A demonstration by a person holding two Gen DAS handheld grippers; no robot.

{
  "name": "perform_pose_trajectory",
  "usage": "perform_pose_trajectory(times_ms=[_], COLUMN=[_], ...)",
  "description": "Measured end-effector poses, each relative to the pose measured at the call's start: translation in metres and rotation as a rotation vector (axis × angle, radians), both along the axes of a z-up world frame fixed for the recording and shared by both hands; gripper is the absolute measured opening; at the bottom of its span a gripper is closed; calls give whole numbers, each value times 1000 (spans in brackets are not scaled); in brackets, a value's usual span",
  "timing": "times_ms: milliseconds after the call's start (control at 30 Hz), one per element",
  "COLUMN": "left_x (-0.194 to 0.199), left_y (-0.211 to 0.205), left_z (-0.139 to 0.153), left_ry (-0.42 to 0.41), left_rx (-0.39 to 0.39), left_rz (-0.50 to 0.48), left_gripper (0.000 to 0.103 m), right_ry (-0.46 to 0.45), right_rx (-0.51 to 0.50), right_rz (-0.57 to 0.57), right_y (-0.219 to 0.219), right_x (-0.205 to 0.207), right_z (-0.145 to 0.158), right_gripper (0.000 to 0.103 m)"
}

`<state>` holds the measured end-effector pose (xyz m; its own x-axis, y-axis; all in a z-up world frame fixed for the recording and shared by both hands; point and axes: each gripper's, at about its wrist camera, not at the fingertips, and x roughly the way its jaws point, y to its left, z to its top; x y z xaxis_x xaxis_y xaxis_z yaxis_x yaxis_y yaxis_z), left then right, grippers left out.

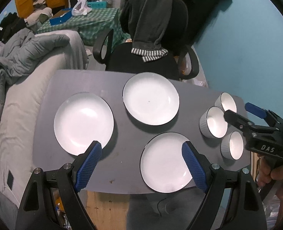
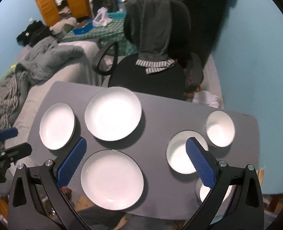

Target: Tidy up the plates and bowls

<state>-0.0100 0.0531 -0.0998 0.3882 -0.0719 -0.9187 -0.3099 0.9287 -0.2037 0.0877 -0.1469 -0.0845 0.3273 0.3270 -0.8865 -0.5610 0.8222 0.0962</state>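
Three white plates lie apart on the grey table (image 1: 122, 134): a left plate (image 1: 83, 123), a far plate (image 1: 151, 98) and a near plate (image 1: 165, 162). Three white ribbed bowls stand at the right: far bowl (image 1: 226, 102), middle bowl (image 1: 214, 122), near bowl (image 1: 232, 145). My left gripper (image 1: 141, 147) is open and empty above the near table edge. My right gripper (image 2: 136, 145) is open and empty, above the near plate (image 2: 112, 179) and middle bowl (image 2: 179, 153); it also shows in the left wrist view (image 1: 245, 113), beside the bowls.
A black office chair (image 1: 151, 44) draped with dark clothing stands behind the table. A grey sofa (image 1: 18, 115) with heaped clothes lies to the left. A blue wall (image 1: 247, 48) is to the right. The left gripper shows at the left edge of the right wrist view (image 2: 5, 143).
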Motion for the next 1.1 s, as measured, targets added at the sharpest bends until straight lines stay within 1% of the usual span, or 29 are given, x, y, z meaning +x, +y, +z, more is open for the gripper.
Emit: perform_pose_trajectory(times_ms=[167, 333, 467, 533, 633, 733, 1000, 1100], left_x=[-2, -4, -4, -3, -3, -2, -1, -2], left_y=[3, 7, 5, 2, -2, -7, -16, -18], left_z=[-30, -57, -75, -83, -94, -107, -143, -150], left_ry=[42, 71, 87, 108, 113, 129, 206, 215], left_rx=[-30, -86, -75, -59, -58, -66, -104, -110], left_rz=[9, 25, 16, 5, -13, -27, -27, -29], left_gripper=[87, 87, 87, 87, 87, 87, 87, 87], right_ry=[17, 49, 95, 118, 158, 199, 258, 279], right_rx=[-19, -12, -7, -11, -39, -53, -88, -86], right_rz=[74, 116, 139, 146, 154, 169, 154, 149], right_y=[14, 21, 24, 24, 24, 21, 9, 5], right_x=[-2, -3, -2, -3, -4, -9, -11, -11], right_z=[-27, -50, -73, -86, -106, -122, -152, -157], right_gripper=[101, 101, 101, 101, 101, 97, 95, 91])
